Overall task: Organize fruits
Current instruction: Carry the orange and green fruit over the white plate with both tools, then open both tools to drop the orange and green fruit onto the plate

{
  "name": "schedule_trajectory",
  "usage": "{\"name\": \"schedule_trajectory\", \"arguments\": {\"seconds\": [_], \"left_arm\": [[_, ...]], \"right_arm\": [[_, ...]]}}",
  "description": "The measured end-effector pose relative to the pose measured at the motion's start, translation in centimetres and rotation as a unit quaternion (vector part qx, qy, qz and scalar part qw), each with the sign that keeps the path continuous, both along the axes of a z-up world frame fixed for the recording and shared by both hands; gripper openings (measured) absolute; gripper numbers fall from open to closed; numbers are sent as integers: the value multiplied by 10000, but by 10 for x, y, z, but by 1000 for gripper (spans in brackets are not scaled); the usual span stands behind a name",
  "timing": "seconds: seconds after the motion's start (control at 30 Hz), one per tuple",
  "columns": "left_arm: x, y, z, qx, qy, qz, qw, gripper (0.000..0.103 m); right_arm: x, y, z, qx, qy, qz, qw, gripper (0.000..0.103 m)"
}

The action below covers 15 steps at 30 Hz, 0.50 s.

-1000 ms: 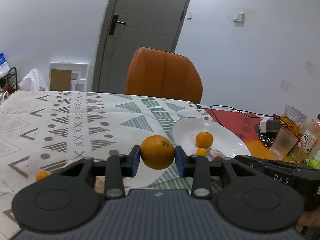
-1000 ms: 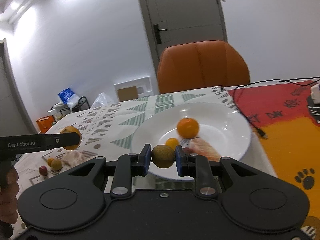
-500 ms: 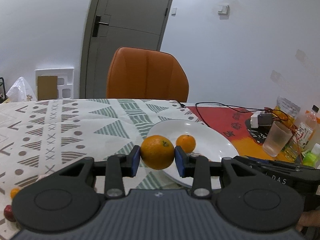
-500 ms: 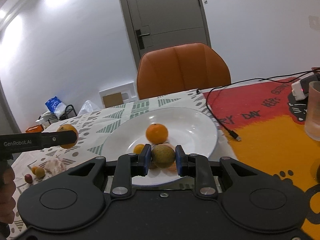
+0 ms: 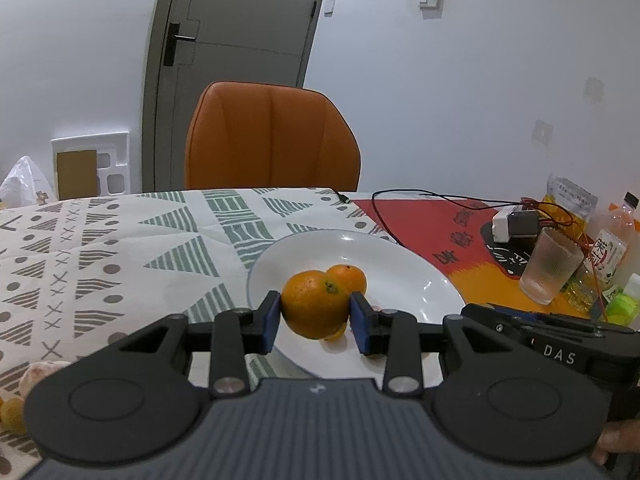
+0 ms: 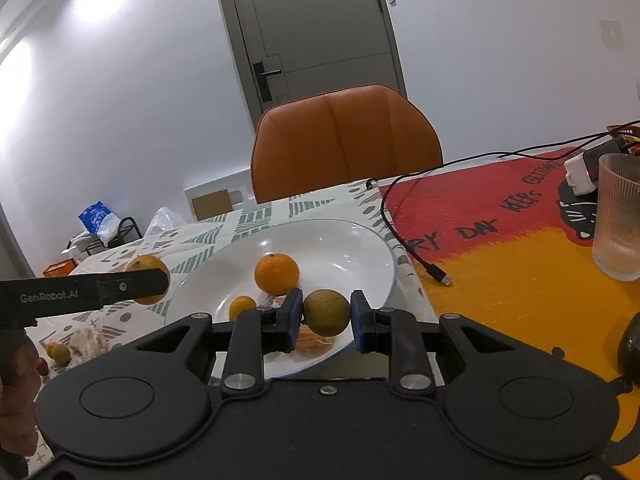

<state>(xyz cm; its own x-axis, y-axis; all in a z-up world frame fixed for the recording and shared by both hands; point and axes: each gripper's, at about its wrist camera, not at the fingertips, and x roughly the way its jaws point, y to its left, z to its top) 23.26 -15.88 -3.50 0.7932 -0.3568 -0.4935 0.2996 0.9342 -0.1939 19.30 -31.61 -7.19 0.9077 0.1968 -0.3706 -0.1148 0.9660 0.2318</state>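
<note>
Both grippers have moved closer to the white round plate (image 6: 372, 256) since a second ago, each carrying fruit.

Left gripper (image 5: 315, 316) has its blue-padded jaws pinching a large round orange (image 5: 314, 304), now held near the plate's near-left rim instead of out over the patterned worktop (image 5: 120, 256). Right gripper (image 6: 326, 314) has its jaws pinching a dull green-brown round fruit (image 6: 327, 312) above the plate's front edge. A smaller orange (image 6: 277, 273) and a tiny yellow-orange fruit (image 6: 241, 307) already lie on the plate, so both deliveries look close to release. Open plate surface remains toward the back and right; a black cable (image 6: 404, 236) and a ribbed clear glass (image 6: 618, 216) sit off the plate's right side, and a few small fruits (image 6: 60, 352) wait on the worktop at left.
</note>
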Motion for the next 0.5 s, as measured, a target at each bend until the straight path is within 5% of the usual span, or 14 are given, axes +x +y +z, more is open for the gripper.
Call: {"name": "schedule_trajectory", "arguments": {"seconds": [0.43,0.5], "left_arm": [[3,12,-1,50,48,294,9995,41],[2,17,-1,44,70,351,9994,42]], "right_arm": [[12,6,3,-42,-26,78,10000,24],[14,8,3,-42,-58,63,10000,31]]}}
